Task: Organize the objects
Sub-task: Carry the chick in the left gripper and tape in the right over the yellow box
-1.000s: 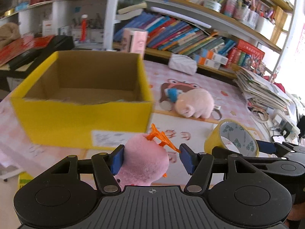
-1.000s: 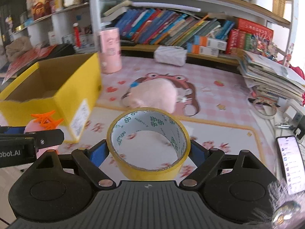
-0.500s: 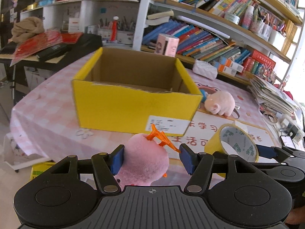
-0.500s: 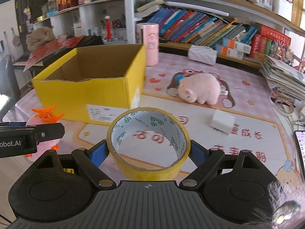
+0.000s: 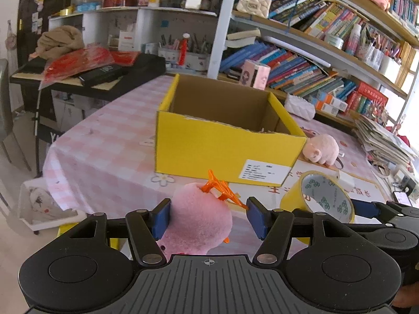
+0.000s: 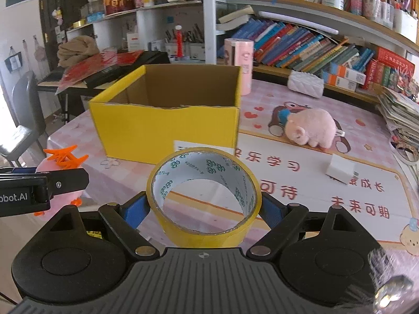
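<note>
At 12 o'clock ahead of both grippers, on the pink checked table (image 6: pixel 301 172), sits the open yellow box (image 6: pixel 167 128), mouth up, long side facing the right gripper (image 6: pixel 204 206), which looks nearer and squarer to it; from the left gripper (image 5: pixel 208 216) it lies toward 1 o'clock. Right clamps the yellow tape roll (image 6: pixel 204 196), hole upward; left pinches the pink plush toy (image 5: pixel 199 222). Both tilt downward, side by side, short of the box. Loose pig plush (image 6: pixel 311 128) at 2 o'clock
</note>
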Demonstrator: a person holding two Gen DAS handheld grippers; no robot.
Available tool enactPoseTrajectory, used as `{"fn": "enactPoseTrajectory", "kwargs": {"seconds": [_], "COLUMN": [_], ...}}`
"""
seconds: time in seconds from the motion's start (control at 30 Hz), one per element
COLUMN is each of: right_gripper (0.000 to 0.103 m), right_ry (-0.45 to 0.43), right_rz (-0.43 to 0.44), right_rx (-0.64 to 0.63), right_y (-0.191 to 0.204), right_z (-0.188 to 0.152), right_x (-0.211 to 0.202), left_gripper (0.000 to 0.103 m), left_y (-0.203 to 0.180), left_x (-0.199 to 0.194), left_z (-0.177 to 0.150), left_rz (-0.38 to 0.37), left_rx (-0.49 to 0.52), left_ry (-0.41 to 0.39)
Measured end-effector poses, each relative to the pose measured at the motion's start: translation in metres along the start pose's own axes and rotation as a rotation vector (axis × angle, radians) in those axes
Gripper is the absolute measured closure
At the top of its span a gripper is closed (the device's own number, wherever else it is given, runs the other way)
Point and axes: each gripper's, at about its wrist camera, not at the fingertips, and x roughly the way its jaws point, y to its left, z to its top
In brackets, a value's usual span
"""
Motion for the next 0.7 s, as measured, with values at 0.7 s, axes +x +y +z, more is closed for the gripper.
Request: {"fn": "enactPoseTrajectory", "kwargs": {"seconds": [0.7], "right_gripper": [0.016], "right_ry": [-0.102], "right_rz": [-0.023], "right_rx": [-0.059], "right_y": [0.01], "right_z": [0.028], "right_x": [0.001], "left_gripper": [0.041], "left_y": [0.003], "left_x": [0.009], "left_z": [0.036], "left_rz": [-0.012], "left_rx": [-0.011], "left_ry": [-0.076]}}
